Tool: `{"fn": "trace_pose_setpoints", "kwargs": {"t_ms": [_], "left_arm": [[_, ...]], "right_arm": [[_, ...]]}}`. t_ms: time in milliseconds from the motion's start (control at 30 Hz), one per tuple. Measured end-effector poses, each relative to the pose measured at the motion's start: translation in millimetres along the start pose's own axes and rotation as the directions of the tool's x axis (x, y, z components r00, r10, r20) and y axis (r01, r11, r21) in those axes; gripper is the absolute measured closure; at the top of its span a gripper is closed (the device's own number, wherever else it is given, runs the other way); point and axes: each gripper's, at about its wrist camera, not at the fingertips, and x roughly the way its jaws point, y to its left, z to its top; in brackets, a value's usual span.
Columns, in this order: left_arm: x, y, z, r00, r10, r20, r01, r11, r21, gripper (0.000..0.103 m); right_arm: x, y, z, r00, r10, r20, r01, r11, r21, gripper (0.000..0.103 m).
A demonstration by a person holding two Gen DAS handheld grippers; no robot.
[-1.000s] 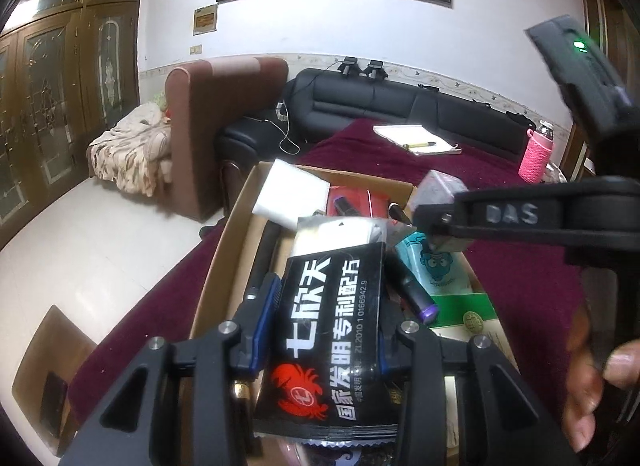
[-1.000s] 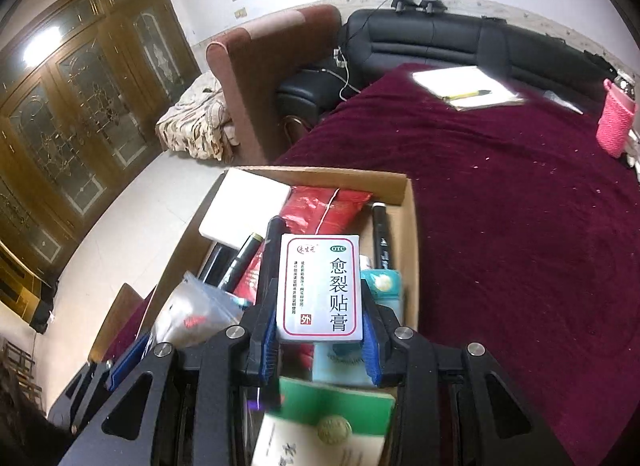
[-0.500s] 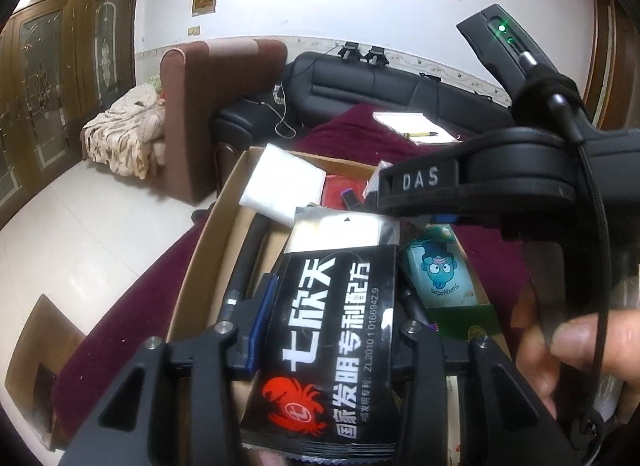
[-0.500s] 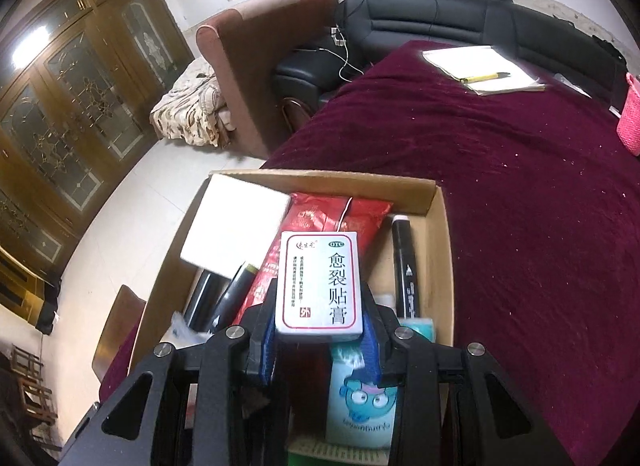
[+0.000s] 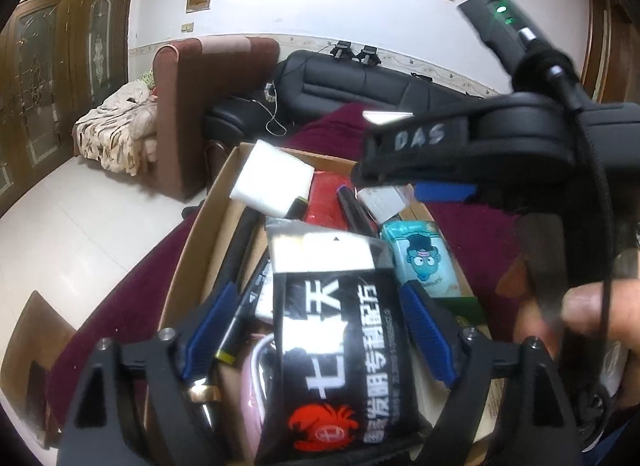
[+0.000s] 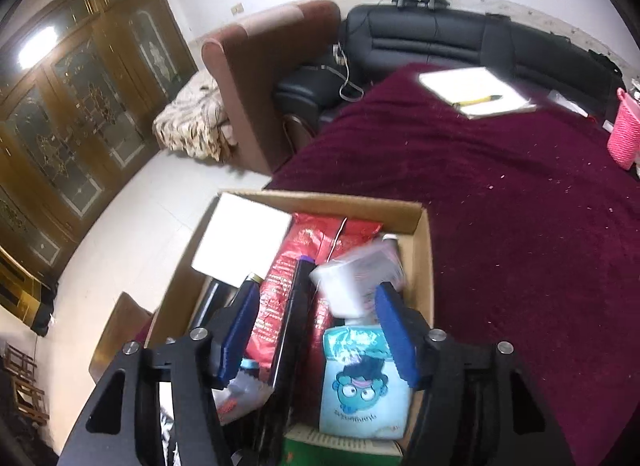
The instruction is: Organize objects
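Left gripper (image 5: 320,294) is over the near end of the cardboard box (image 5: 188,266) with its jaws spread. The black packet (image 5: 340,346) with the red crab logo lies between the pads; there's a visible gap on its left side, so I'd say it's resting on the pile, not pinched. My guess is it's being laid flat on top.

Right gripper (image 6: 318,294) is over the same box, further toward its right wall, jaws also wide apart. The little white medicine box (image 6: 356,282) sits tilted and blurry just inside the right pad, above the blue cartoon tissue pack (image 6: 364,382). It looks loose, probably dropping into the slot beside the red packet (image 6: 304,250).

The box sits at the left edge of a maroon cloth (image 6: 520,225). Beyond the box there's a notebook (image 6: 476,93) with a pen on it, and far right of it a pink holder (image 6: 624,137). Behind the box are a brown armchair (image 6: 272,65) and black sofa (image 6: 440,33), and off to its left, wooden doors (image 6: 80,105) and pale floor (image 6: 140,205).
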Motion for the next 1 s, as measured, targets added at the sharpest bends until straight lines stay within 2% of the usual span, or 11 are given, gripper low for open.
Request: {"fn": "trace_pose_setpoints", "kwargs": {"t_ms": [167,267,433,533,600,667,800,900,1000], "left_arm": [[-17.3,-1.5,0.2,0.998,0.002,0.066,-0.003,1.0,0.014,0.006],[-27.1,-0.7,2.2,0.993,0.068,0.092,-0.068,0.998,-0.001,0.002],[-35.0,4.7,10.2,0.991,0.125,0.046,-0.126,0.992,0.016,0.0],[-37.6,7.8,14.5,0.975,0.222,0.018,-0.222,0.975,0.029,0.0],[-38.2,8.4,16.9,0.962,0.271,-0.011,-0.271,0.961,0.049,0.0],[-44.2,8.1,18.5,0.966,0.258,-0.013,-0.257,0.964,0.064,0.0],[-61.5,5.6,16.4,0.982,0.185,0.046,-0.189,0.975,0.119,0.0],[-63.9,7.4,10.7,0.971,0.224,0.084,-0.233,0.966,0.112,0.0],[-67.8,7.5,6.9,0.966,0.235,0.103,-0.246,0.963,0.109,0.0]], "right_arm": [[-30.7,-8.5,-17.3,0.998,0.008,0.054,-0.01,1.0,0.029,0.029],[-54.6,-13.8,-30.7,0.993,-0.017,0.114,0.013,0.999,0.037,0.025],[-94.4,-25.6,-54.2,0.975,-0.058,0.214,0.048,0.998,0.05,0.01],[-114.5,-28.0,-72.1,0.962,-0.085,0.26,0.078,0.996,0.038,0.008],[-126.6,-21.4,-86.6,0.956,-0.085,0.281,0.094,0.995,-0.018,0.008],[-137.7,-15.1,-102.3,0.945,-0.097,0.312,0.124,0.99,-0.068,0.0],[-152.6,-11.4,-127.7,0.92,-0.128,0.37,0.168,0.983,-0.079,0.0],[-157.5,-7.8,-140.6,0.899,-0.166,0.405,0.217,0.973,-0.084,0.0],[-151.5,-1.9,-147.3,0.901,-0.176,0.396,0.239,0.964,-0.115,0.0]]}}
